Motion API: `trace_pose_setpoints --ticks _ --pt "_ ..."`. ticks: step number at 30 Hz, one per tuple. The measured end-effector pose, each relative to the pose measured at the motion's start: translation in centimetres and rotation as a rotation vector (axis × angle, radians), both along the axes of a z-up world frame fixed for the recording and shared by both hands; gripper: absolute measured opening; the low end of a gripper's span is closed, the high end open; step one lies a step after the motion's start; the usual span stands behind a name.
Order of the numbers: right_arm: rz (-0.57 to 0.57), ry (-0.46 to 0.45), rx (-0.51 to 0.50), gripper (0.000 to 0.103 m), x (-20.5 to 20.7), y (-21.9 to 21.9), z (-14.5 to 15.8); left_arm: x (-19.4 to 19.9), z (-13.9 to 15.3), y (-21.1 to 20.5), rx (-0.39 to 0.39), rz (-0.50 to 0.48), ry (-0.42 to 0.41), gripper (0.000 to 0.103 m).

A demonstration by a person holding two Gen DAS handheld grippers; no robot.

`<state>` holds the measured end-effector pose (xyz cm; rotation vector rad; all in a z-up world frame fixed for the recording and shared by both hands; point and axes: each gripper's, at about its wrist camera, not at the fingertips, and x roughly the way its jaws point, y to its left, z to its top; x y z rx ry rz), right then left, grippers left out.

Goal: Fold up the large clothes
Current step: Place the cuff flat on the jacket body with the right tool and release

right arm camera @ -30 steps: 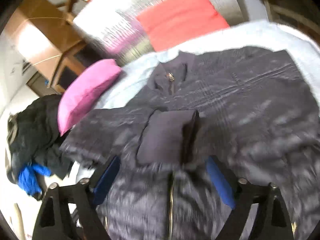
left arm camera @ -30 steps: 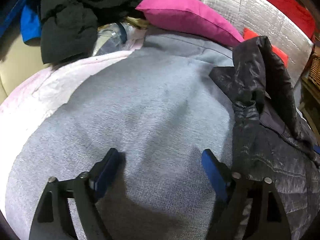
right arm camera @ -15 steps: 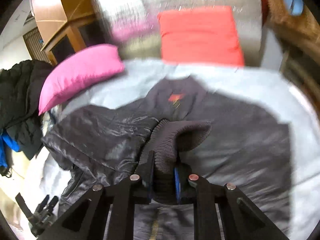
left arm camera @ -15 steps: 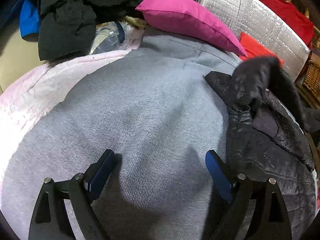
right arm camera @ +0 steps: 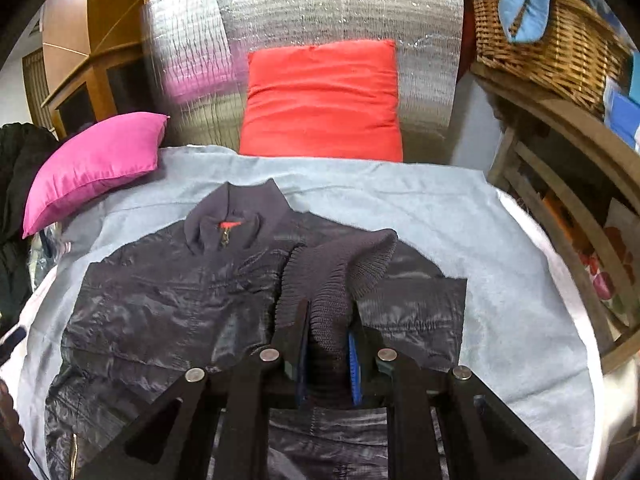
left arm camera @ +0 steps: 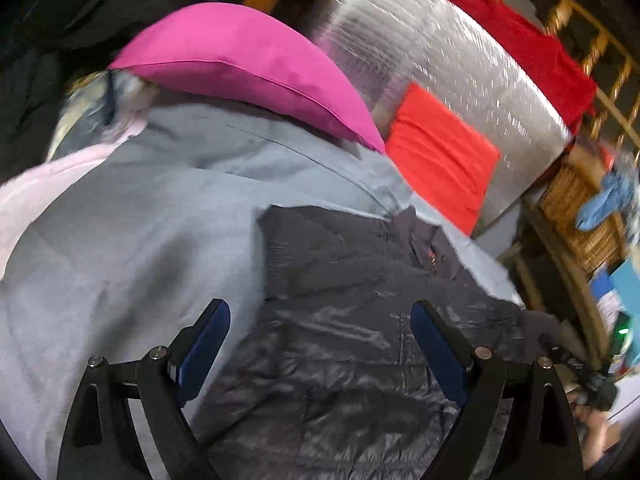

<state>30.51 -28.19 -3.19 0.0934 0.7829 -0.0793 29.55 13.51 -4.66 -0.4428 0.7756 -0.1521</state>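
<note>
One puffy dark jacket [right arm camera: 172, 304] spread flat on our grey blanket [right arm camera: 500, 272]
We've got the right gripper [right arm camera: 328, 344] pinched tight on its ribbed knit cuff [right arm camera: 340, 276], the grippiest bit since the shell's light, floppy and slick; left gripper [left arm camera: 320, 352] hangs wide open above it, holding nothing

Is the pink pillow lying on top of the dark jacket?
No, the bright pink satin pillow lies on the grey blanket, apart from the shiny dark quilted jacket.
</note>
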Motion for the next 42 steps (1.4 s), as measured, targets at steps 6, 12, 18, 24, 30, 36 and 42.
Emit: trace_pose_setpoints --ticks 6,12,18,24,30,36,42 --pt "-0.018 0.029 0.049 0.017 -1.2 -1.7 -2.6 2.5 -3.3 -4.2 0.201 -0.018 0.066 0.091" --pt "-0.060 0.146 0.141 0.017 -0.6 -4.2 -7.4 3.5 -6.5 -5.3 0.375 -0.048 0.179 0.092" --pt "-0.043 0.143 0.153 0.017 -0.2 -4.7 -7.0 2.6 -2.4 -6.4 0.384 -0.006 0.023 0.092" --pt "-0.035 0.148 0.103 0.019 -0.2 -4.3 -7.5 4.0 -6.4 -11.5 0.584 -0.109 0.104 0.092" --pt "-0.081 0.120 0.107 0.070 -1.4 -6.3 -6.3 3.0 -5.1 -10.5 0.550 -0.077 0.058 0.093" --pt "-0.047 -0.047 0.192 0.070 -2.0 -4.5 -2.1 1.9 -1.8 -12.4 0.495 -0.107 -0.051 0.093" --pt "0.082 0.059 0.124 0.070 2.0 -0.1 -6.1 3.8 -6.7 -15.7 0.583 -0.166 0.073 0.093"
